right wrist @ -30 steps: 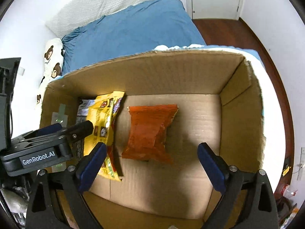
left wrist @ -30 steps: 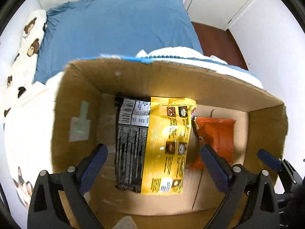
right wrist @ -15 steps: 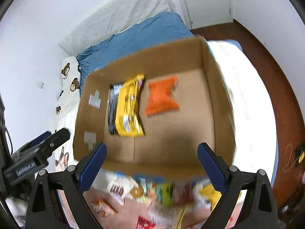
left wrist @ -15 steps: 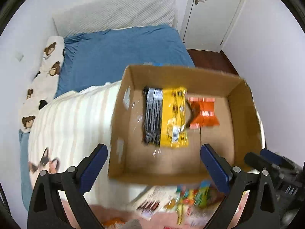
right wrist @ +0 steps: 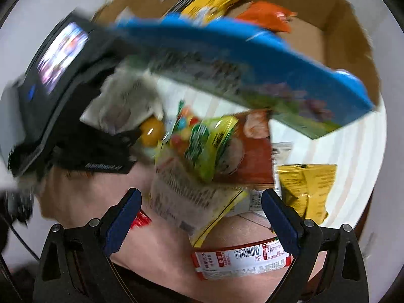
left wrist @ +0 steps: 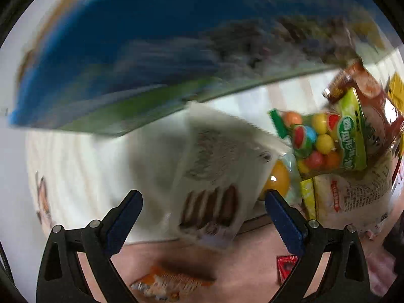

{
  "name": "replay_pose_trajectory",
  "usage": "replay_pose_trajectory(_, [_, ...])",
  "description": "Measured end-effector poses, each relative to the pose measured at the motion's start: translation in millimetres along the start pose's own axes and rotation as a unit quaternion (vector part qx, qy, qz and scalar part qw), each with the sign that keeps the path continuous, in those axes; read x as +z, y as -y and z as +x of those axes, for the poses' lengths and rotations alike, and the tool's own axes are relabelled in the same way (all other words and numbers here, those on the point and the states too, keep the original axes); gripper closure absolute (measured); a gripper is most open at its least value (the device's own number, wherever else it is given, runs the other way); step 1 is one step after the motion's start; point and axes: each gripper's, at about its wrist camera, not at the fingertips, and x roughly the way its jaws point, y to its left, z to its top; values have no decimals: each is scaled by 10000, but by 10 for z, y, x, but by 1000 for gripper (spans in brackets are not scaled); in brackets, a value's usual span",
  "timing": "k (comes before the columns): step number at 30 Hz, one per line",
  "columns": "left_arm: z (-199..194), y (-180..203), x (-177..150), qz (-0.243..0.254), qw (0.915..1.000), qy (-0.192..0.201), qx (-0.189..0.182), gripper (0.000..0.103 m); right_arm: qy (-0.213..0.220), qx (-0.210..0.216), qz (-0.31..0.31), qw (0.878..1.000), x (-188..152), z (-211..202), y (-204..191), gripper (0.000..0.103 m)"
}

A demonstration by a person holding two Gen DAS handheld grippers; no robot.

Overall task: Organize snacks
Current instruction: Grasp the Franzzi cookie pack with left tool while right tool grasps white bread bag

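Snack packets (right wrist: 214,156) lie heaped on a striped blanket (right wrist: 341,141), just beside a cardboard box (right wrist: 348,38). Left gripper (left wrist: 202,199) and right gripper (right wrist: 200,198) hover spread wide, holding nothing.

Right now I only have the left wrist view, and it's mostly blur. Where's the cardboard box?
Observer: In the right wrist view, the cardboard box sits at the top of the frame, behind a blurred blue carton.
Operator: Anything in it?
Observer: A yellow packet and an orange packet lie inside.
Operator: Right gripper holding anything?
Observer: No. The right gripper is open and empty. A red-banded barcode packet shows low between its fingers.
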Motion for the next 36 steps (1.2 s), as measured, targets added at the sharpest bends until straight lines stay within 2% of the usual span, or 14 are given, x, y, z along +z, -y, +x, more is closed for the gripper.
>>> replay_pose_trajectory(1, [9,6,14,10,9999,10,-123,6,-40,-61,-155,9999,-5,30,-49,5])
replay_pose_trajectory(5, [21,-108,-43,-419,9973,-15,-610,43,-267,-339,-1082,9932,-36,184,-304,9])
replay_pose_trajectory(11, [101,-361,-367,-1141,9902,-113,-794,43,-682,-891,-2254,9678,-115,561,-619,24])
replay_pose_trajectory(14, [127,-432,-558,-1500,9847,-178,-870,43,-819,-814,-2157,9696,-119,666,-620,35])
replay_pose_trajectory(17, [175,-468,-745,-1821,9775,-276,-1027,43,-857,-471,-1287,9868,-98,671,-455,39])
replay_pose_trajectory(18, [187,-468,-796,-1887,9757,-291,-1076,43,-921,-182,-632,9936,-97,675,-302,40])
replay_pose_trajectory(20, [219,-461,-884,-1967,9737,-312,-1102,41,-899,213,379,9950,-130,667,-42,45])
replay_pose_trajectory(23, [321,-440,-941,-1995,9723,-406,-1145,41,-744,1231,2213,9645,-301,672,414,44])
replay_pose_trajectory(24, [382,-452,-942,-2018,9710,-488,-1188,41,-741,1720,2787,9419,-389,705,544,44])
replay_pose_trajectory(26, [509,-497,-941,-2092,9674,-620,-1288,41,-756,2038,3126,9247,-465,732,613,31])
replay_pose_trajectory(28, [575,-520,-925,-2140,9664,-610,-1284,41,-597,1959,3016,9312,-469,699,595,27])
replay_pose_trajectory(33, [657,-519,-884,-2168,9688,-467,-1108,41,-421,1099,2046,9717,-357,597,183,27])
replay_pose_trajectory(35, [624,-514,-900,-2239,9684,-355,-1037,43,-352,709,1870,9792,-403,603,92,47])
replay_pose_trajectory(36, [608,-512,-905,-2266,9679,-320,-1036,44,-332,688,1981,9772,-426,607,99,47])
